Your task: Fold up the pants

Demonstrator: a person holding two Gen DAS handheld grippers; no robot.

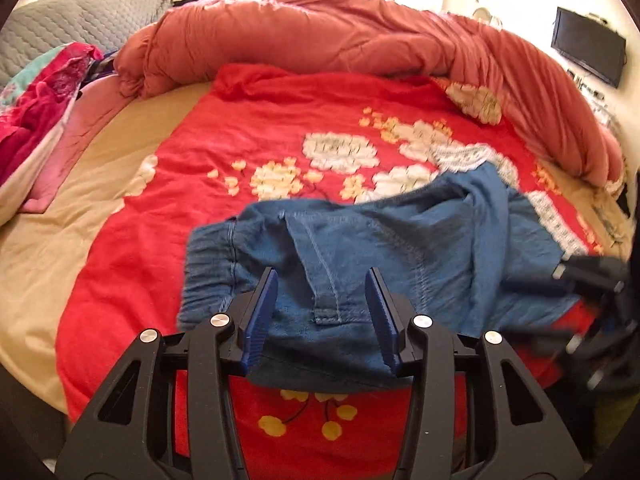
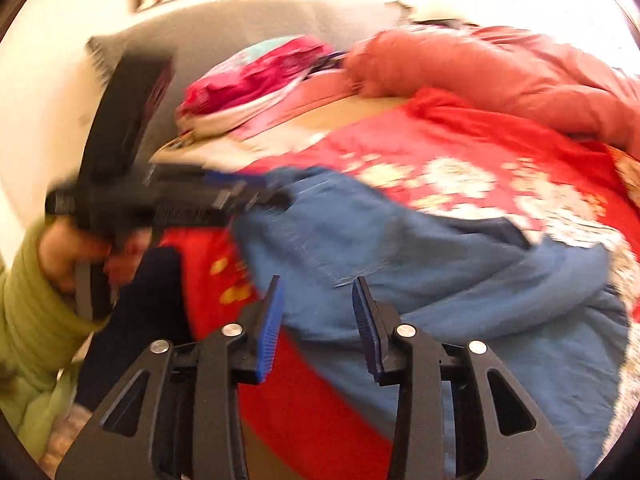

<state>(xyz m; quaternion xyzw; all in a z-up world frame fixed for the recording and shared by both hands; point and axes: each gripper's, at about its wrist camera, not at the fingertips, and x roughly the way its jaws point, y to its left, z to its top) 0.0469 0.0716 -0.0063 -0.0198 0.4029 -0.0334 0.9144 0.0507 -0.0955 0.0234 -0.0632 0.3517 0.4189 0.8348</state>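
Note:
Blue denim pants [image 1: 360,248] lie crumpled on a red flowered blanket [image 1: 256,152]. Their elastic waistband [image 1: 208,264] is at the left, and the legs run right toward lace trim. My left gripper [image 1: 322,312] is open, its blue pads on either side of the waist edge by a belt loop. My right gripper [image 2: 318,320] is open over the pants [image 2: 440,272], its jaws astride a fold of cloth. The right gripper also shows blurred at the right edge of the left wrist view [image 1: 592,280]. The left gripper shows at the waistband in the right wrist view [image 2: 224,196].
A salmon duvet [image 1: 360,40] is bunched along the far side of the bed. A pink and teal pile of cloth [image 1: 36,108] lies at the left by a grey quilted pillow [image 1: 80,20]. The tan sheet [image 1: 48,248] shows at the left. A dark screen [image 1: 588,52] hangs at the right.

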